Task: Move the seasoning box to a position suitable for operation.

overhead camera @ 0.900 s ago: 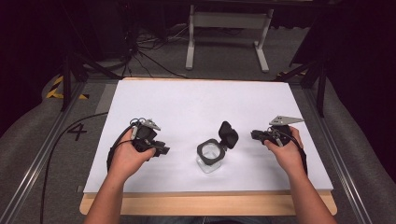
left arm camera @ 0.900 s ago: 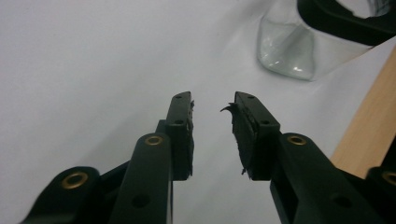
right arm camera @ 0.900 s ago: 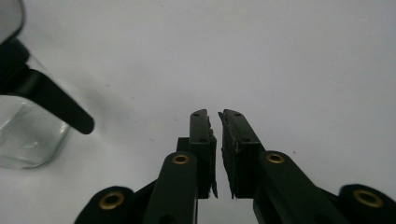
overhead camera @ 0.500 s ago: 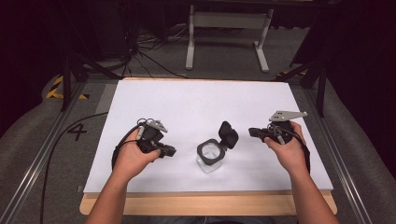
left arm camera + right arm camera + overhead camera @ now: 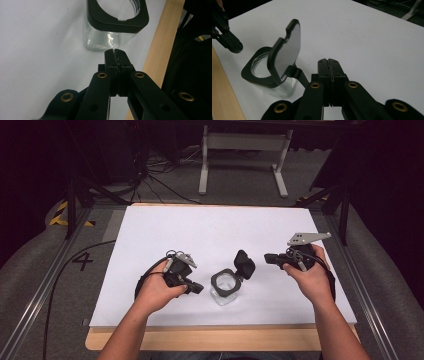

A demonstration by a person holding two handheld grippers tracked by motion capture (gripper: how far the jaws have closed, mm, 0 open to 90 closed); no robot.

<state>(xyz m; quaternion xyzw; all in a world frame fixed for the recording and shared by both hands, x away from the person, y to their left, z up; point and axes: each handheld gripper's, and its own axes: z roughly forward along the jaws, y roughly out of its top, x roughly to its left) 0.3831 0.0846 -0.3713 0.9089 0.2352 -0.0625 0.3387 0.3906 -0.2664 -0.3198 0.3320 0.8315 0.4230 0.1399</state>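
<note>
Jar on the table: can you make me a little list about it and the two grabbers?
jar: clear glass jar with a black rim, standing on the white sheet
lid: black lid, hinged, flipped up, open
inside the jar: looks empty
left gripper: jaws shut, holding nothing, beside the jar, not touching
right gripper: jaws shut, holding nothing, near the lid, not touching

jar (image 5: 223, 292): clear glass, black rim | lid (image 5: 244, 264): black | table sheet (image 5: 215, 232): white | edge (image 5: 210, 339): light wood
</note>
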